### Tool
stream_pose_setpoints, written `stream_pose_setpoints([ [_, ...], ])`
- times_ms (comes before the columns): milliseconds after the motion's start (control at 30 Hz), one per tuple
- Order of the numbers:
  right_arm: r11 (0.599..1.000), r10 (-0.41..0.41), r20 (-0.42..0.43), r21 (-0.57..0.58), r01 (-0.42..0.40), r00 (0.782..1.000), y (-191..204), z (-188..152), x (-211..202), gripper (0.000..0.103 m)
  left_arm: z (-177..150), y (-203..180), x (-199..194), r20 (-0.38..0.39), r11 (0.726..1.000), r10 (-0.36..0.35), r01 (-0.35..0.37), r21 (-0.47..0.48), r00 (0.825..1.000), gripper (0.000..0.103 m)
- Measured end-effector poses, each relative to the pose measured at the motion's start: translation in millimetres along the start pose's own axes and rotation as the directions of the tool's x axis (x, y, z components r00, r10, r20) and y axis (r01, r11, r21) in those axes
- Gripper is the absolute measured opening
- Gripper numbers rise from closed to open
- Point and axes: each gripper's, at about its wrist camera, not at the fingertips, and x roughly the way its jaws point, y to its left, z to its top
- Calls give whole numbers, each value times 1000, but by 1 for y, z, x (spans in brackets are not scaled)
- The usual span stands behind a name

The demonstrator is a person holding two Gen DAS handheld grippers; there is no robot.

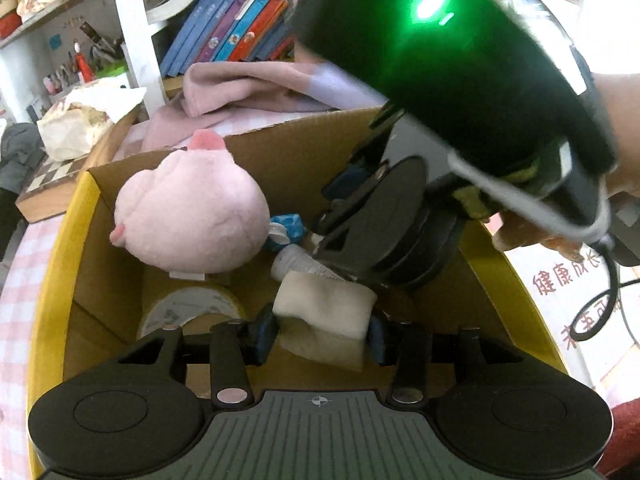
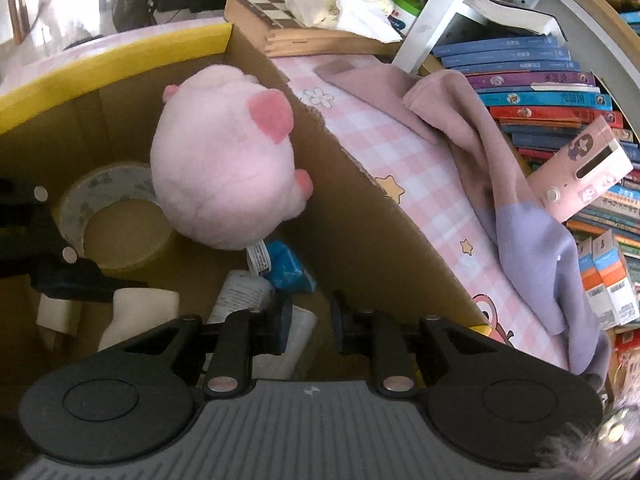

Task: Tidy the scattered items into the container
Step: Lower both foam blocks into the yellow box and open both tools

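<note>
A cardboard box (image 1: 64, 240) with a yellow rim (image 2: 100, 60) holds a pink plush pig (image 1: 188, 212) (image 2: 224, 160), a tape roll (image 1: 192, 304) (image 2: 104, 196), a white tube (image 1: 296, 262) (image 2: 244, 292) and a blue packet (image 1: 290, 226) (image 2: 288, 266). My left gripper (image 1: 320, 338) is low inside the box. A folded white cloth (image 1: 324, 304) (image 2: 140, 312) fills the gap between its pads and touches both. My right gripper (image 2: 310, 330) is also inside the box, shut, with nothing between its fingers. The white tube lies under its left finger. Its black body with a green light (image 1: 432, 4) crosses the left wrist view.
Beside the box, a pink and purple garment (image 2: 460, 120) lies on the pink checked tablecloth (image 2: 380, 140). Rows of books (image 2: 540, 80) stand behind it. A chessboard case (image 2: 272, 24) with a crumpled paper bag sits past the box's far corner. A person's hand (image 1: 616, 120) holds the right gripper.
</note>
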Motion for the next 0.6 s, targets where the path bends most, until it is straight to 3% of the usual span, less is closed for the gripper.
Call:
stream_pose_setpoints([
  [100,999,2,31,41,-3,1000,-5,-3,-10,24,-1,-1,-10,46,1000,16,-15,-16,999,74],
  [200,996,-2,73,91,-5,997,-10,-6,-25,29,-2,-2,-26,106,999,42,-39,-25,993,82],
  [300,989,-9,135,148,-11,991,-14,-11,-45,35,-4,-2,-42,161,997,78,-72,-42,984,84],
  [600,951,-45,311,304,-55,949,-11,-29,-111,36,-15,3,-80,269,987,150,-129,-96,951,86],
])
